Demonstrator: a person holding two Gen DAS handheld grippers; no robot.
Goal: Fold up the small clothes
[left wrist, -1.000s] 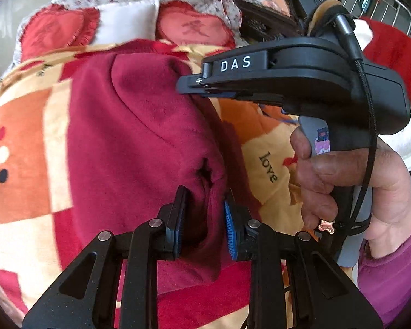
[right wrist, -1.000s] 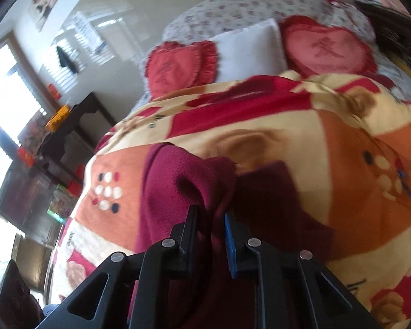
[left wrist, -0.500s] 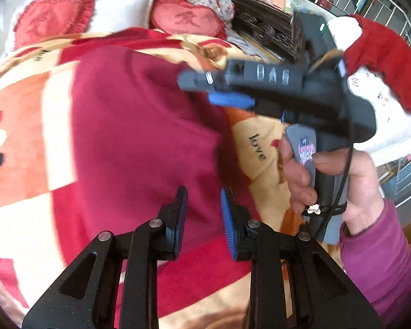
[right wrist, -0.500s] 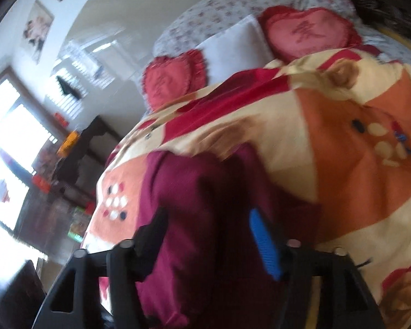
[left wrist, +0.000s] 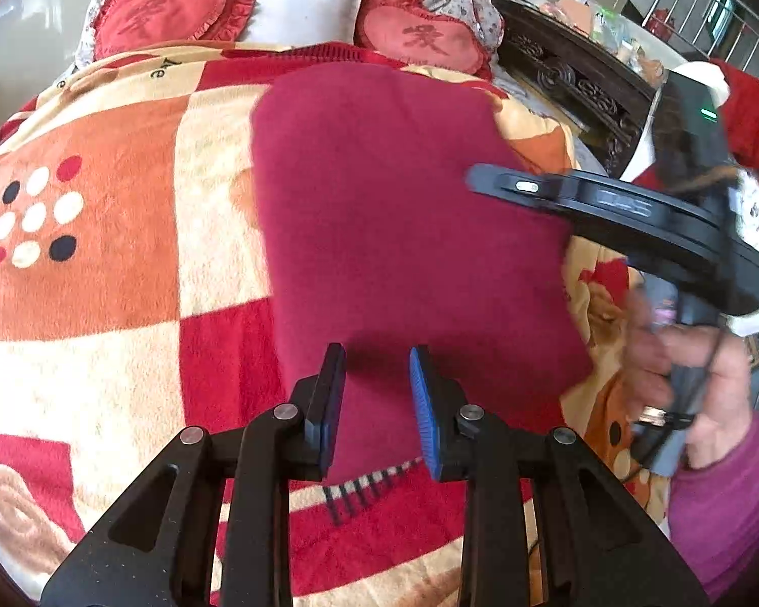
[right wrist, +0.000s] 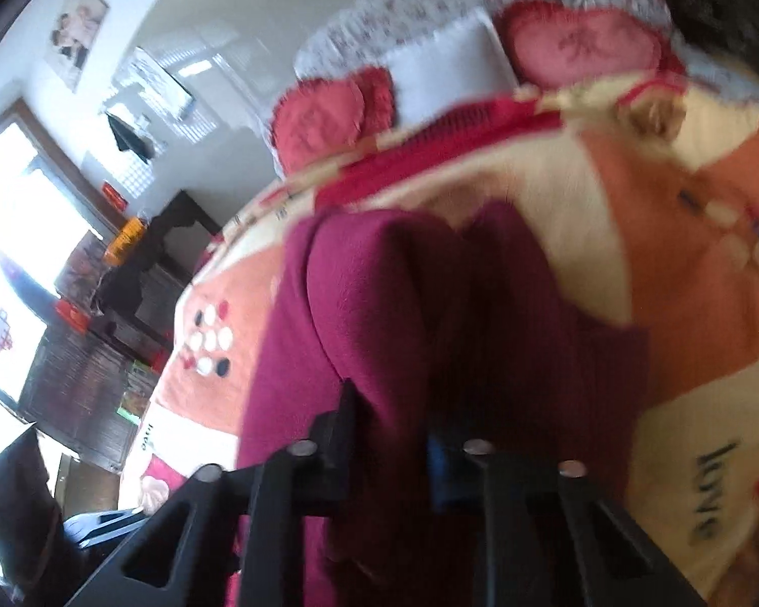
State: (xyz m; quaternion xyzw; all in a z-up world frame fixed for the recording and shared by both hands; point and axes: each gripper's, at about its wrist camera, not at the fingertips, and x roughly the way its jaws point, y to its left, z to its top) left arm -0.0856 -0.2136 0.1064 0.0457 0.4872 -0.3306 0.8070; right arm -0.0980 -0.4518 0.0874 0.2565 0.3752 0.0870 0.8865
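Bedding fills both views: a fleecy checked blanket (left wrist: 101,232) in orange, cream and red, with two red heart cushions (left wrist: 167,15) and a white pillow (left wrist: 303,10) along the upper edge of the frame. On it, in the middle of the left wrist view, lies the maroon garment (left wrist: 394,232), spread fairly flat, its near hem reaching the lower centre. The left gripper (left wrist: 377,394) sits over that hem with its jaws narrow; cloth shows in the gap, yet the blue pads (left wrist: 425,404) do not visibly press on it, so I judge it holds nothing. At the right of that view a hand (left wrist: 683,369) carries the right gripper (right wrist: 389,435), whose tip reaches over the garment's right edge. Its jaws have just been closing, and in its own blurred view a raised fold of maroon cloth stands bunched between the fingers, seemingly pinched. The fabric looks soft, light and limp, likely to sag and drag on the fleece, so hold it at an edge or corner, both layers together, and lift before carrying it across.
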